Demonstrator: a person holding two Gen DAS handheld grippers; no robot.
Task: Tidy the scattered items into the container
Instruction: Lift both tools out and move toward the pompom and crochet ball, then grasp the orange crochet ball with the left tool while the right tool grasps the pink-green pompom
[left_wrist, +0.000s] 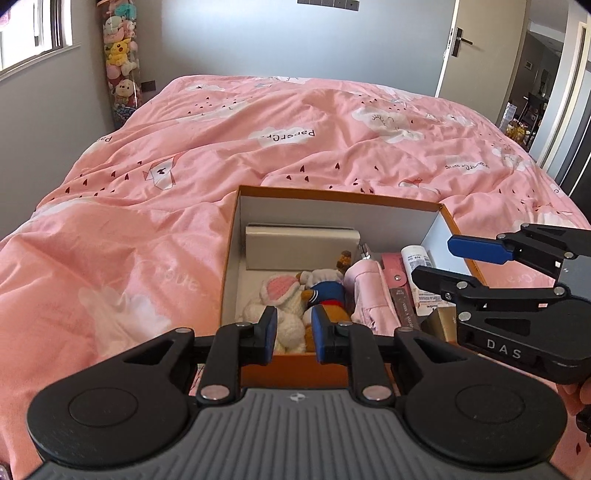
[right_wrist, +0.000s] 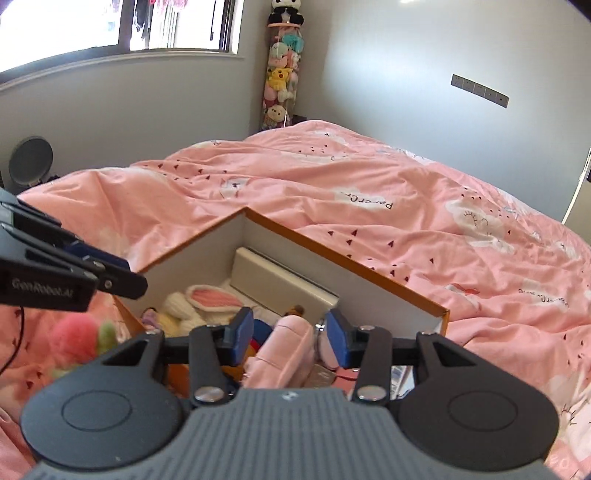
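An orange cardboard box (left_wrist: 231, 236) with white inside walls sits on the pink bed. It holds a white bunny plush (left_wrist: 275, 295), a plush in a blue sailor top (left_wrist: 327, 291), a folded pink umbrella (left_wrist: 365, 291), a beige flat case (left_wrist: 301, 245), a pink pouch (left_wrist: 395, 269) and a white tube (left_wrist: 417, 258). My left gripper (left_wrist: 293, 334) is open and empty above the box's near edge. My right gripper (right_wrist: 290, 338) is open and empty over the box (right_wrist: 369, 277), above the pink umbrella (right_wrist: 284, 350). It also shows in the left wrist view (left_wrist: 439, 262).
A pink and green plush (right_wrist: 79, 338) lies on the bed left of the box, under my left gripper (right_wrist: 125, 273). The pink duvet (left_wrist: 221, 147) spreads beyond the box. A tall tube of plush toys (left_wrist: 120, 55) stands in the corner. A door (left_wrist: 476, 44) is at right.
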